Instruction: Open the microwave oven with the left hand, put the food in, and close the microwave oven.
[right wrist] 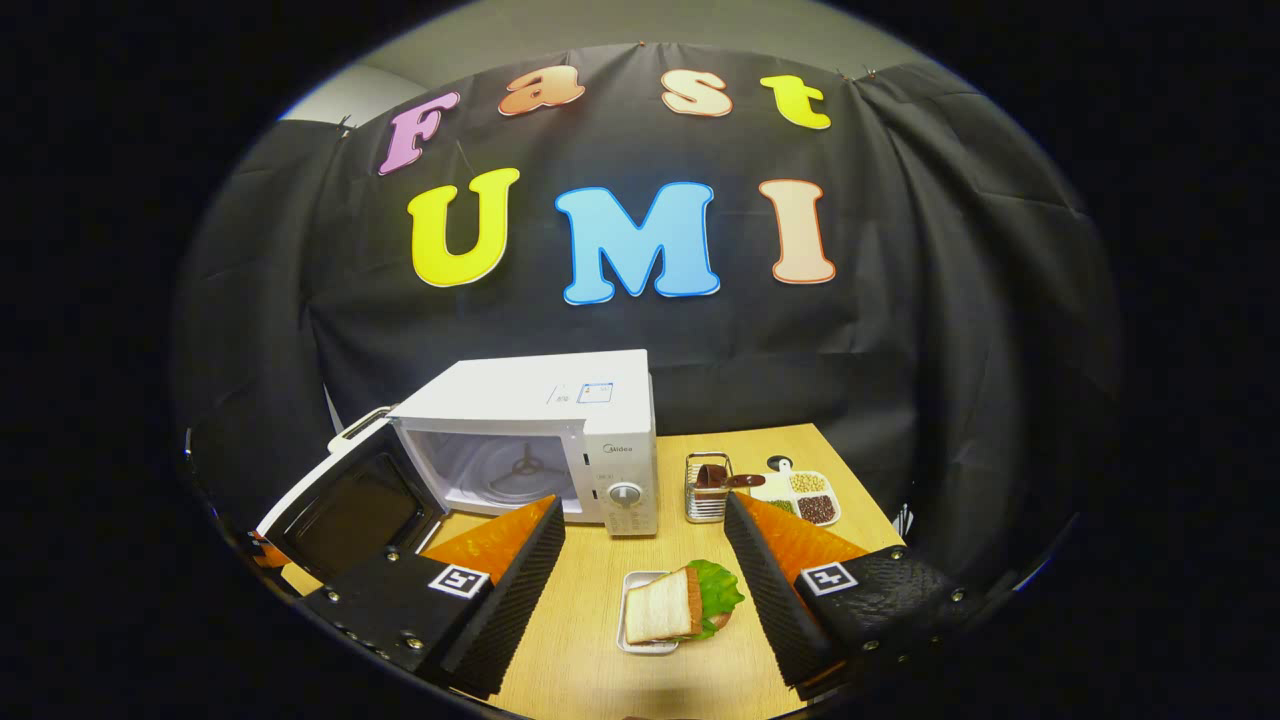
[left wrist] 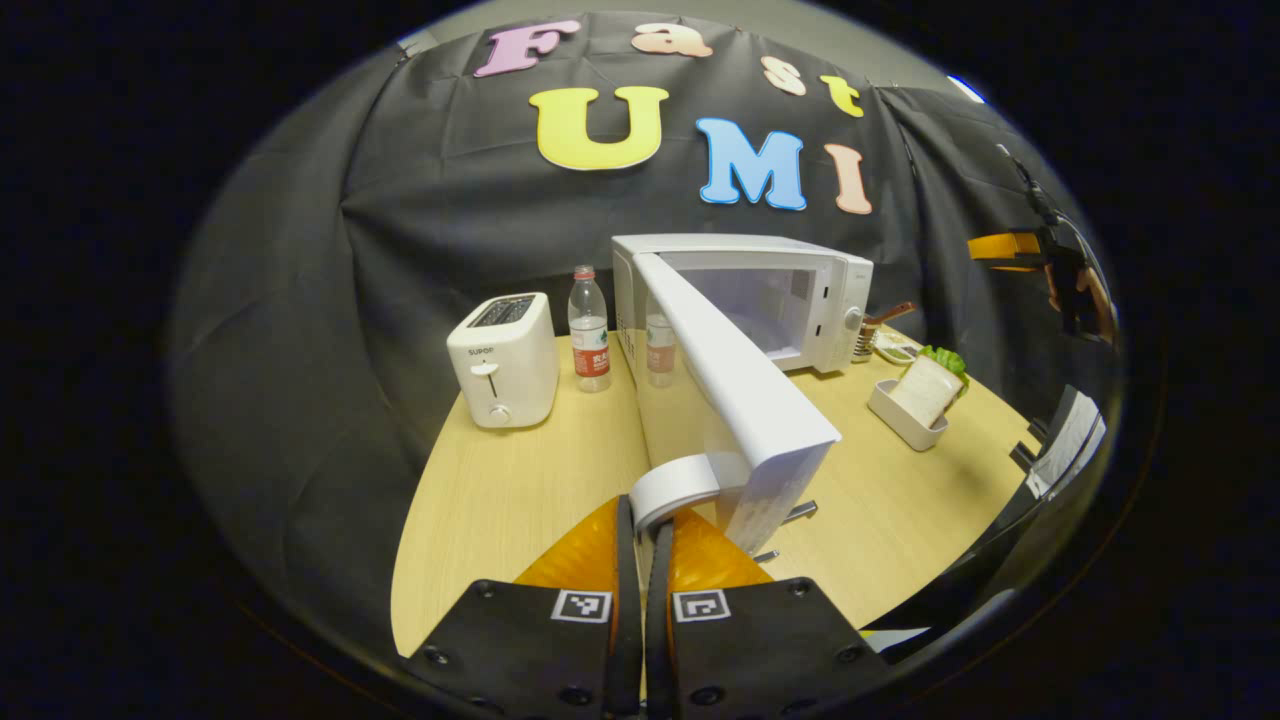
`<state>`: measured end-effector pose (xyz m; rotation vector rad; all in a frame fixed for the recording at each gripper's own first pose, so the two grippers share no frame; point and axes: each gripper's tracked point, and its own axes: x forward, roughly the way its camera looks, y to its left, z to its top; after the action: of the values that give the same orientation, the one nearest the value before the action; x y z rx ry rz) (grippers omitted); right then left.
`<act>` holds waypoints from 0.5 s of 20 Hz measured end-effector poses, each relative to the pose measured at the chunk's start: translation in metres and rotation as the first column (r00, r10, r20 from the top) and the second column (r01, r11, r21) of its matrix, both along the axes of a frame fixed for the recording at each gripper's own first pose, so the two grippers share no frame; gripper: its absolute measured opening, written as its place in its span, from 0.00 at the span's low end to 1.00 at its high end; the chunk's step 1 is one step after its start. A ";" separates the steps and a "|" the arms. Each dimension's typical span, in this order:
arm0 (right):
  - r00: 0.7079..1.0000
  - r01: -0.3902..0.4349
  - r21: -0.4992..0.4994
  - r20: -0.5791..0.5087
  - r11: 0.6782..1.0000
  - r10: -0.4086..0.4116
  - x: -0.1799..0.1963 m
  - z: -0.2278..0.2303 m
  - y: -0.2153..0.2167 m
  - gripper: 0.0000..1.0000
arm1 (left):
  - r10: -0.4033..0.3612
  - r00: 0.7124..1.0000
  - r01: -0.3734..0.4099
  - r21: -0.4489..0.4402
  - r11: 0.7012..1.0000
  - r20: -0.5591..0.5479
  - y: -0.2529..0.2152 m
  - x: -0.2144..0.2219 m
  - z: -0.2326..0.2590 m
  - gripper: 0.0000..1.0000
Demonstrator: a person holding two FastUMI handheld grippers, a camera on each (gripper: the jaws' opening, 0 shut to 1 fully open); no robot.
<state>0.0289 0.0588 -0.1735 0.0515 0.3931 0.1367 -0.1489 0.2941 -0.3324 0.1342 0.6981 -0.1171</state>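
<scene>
The white microwave (left wrist: pixel 835 300) stands at the back of the wooden table, its door (left wrist: pixel 745 400) swung wide open toward me. My left gripper (left wrist: pixel 645 520) is shut on the door's white handle (left wrist: pixel 675 485). In the right gripper view the microwave (right wrist: pixel 540 400) shows its empty cavity with the turntable hub (right wrist: pixel 522 466); the open door (right wrist: pixel 350 505) hangs to the left. A sandwich with lettuce (right wrist: pixel 672 605) lies in a small white tray (right wrist: pixel 632 640) in front of it. My right gripper (right wrist: pixel 642 505) hovers open above the sandwich, holding nothing. The sandwich (left wrist: pixel 928 392) sits right of the door.
A white toaster (left wrist: pixel 503 362) and a water bottle (left wrist: pixel 589 330) stand left of the microwave. A wire holder (right wrist: pixel 707 490) and a divided dish of beans (right wrist: pixel 805 497) sit to its right. The table's (left wrist: pixel 500 500) right edge is close beyond them.
</scene>
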 end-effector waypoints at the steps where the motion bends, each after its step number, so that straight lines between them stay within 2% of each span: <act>1: 1.000 0.003 -0.005 -0.009 1.000 -0.003 0.001 -0.003 -0.003 0.97 | -0.008 1.000 0.008 0.004 1.000 0.000 0.001 0.000 0.000 0.10; 3: 1.000 0.004 -0.009 -0.030 1.000 -0.004 0.003 -0.012 -0.008 0.97 | -0.013 1.000 0.013 -0.012 1.000 -0.003 0.001 0.000 0.001 0.08; 7: 0.997 0.008 -0.013 -0.071 1.000 -0.009 0.005 -0.034 -0.022 0.97 | 0.015 1.000 -0.015 -0.030 0.999 0.008 0.013 -0.021 0.012 0.23; 8: 0.996 0.009 -0.010 -0.088 1.000 -0.010 0.005 -0.043 -0.026 0.98 | 0.053 0.998 -0.053 -0.025 0.998 0.018 0.021 -0.026 0.018 0.34; 10: 0.992 0.008 -0.016 -0.125 1.000 -0.010 0.005 -0.062 -0.034 0.98 | 0.131 0.987 -0.128 -0.031 0.991 0.090 0.027 -0.036 0.056 0.22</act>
<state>0.0341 0.0246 -0.2359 0.0464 0.5190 0.1217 -0.1850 0.3212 -0.2763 0.0692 0.6115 0.0049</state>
